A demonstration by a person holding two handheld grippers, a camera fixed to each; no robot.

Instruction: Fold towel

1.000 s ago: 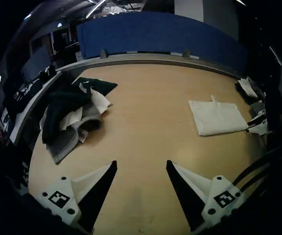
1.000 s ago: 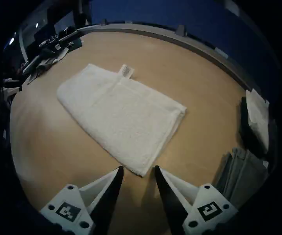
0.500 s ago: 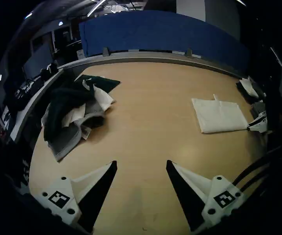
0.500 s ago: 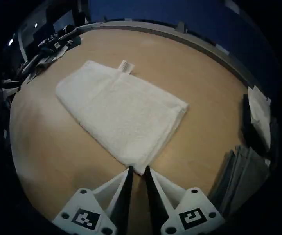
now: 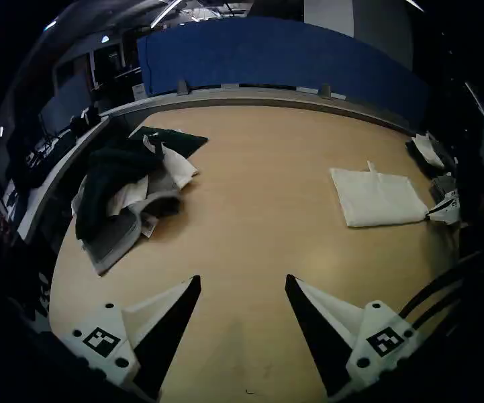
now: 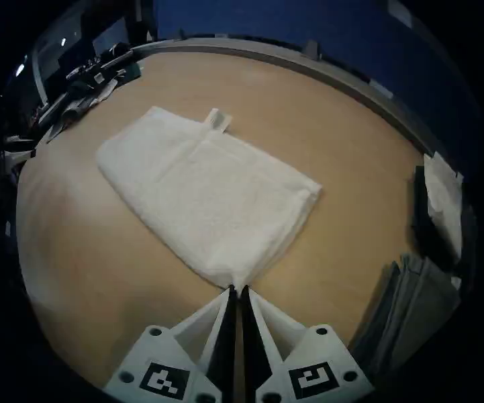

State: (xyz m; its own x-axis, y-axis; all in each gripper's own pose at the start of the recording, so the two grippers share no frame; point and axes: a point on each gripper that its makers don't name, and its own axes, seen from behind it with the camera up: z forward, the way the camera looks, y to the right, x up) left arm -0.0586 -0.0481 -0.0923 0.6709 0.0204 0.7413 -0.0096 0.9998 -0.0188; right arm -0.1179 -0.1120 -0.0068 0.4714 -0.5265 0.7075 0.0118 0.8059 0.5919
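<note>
Your right gripper (image 6: pixel 237 291) has its fingers (image 6: pixel 205 319) drawn in to a thin slit. The near corner of the white towel (image 6: pixel 208 195) tapers straight into that slit, so I judge it pinched from both sides, though only by the very tip of the cloth. That bite looks shallow. The towel lies flat on the table (image 6: pixel 80 269) and is already doubled over, with stacked layers showing along its right-hand edge. Before you lift, be sure every layer of that corner is caught. If only the top ply is held, I expect the fold to peel open as you raise it.

Your left gripper (image 5: pixel 242 281) has its fingers (image 5: pixel 151 312) spread wide with nothing between them. It hangs over bare table, well apart from the towel. In the left gripper view the towel sits off to the right, with the right gripper at its near corner.

Lifting by one corner will likely drag and skew the cloth. Bring the left gripper to the neighbouring corner on the same edge and take an equally full bite there. Then raise both corners together, keep them low, and carry the edge over toward the side with the hanging tab (image 6: pixel 217 119). Lay corner on corner before you let go.

Mind the stack of folded cloths (image 6: pixel 413 299) near the towel on the right of the right gripper view, and keep your swing clear of it. The pile of dark and pale cloths (image 5: pixel 124 191) lies well apart on the far side of the table and should not get in your way.
</note>
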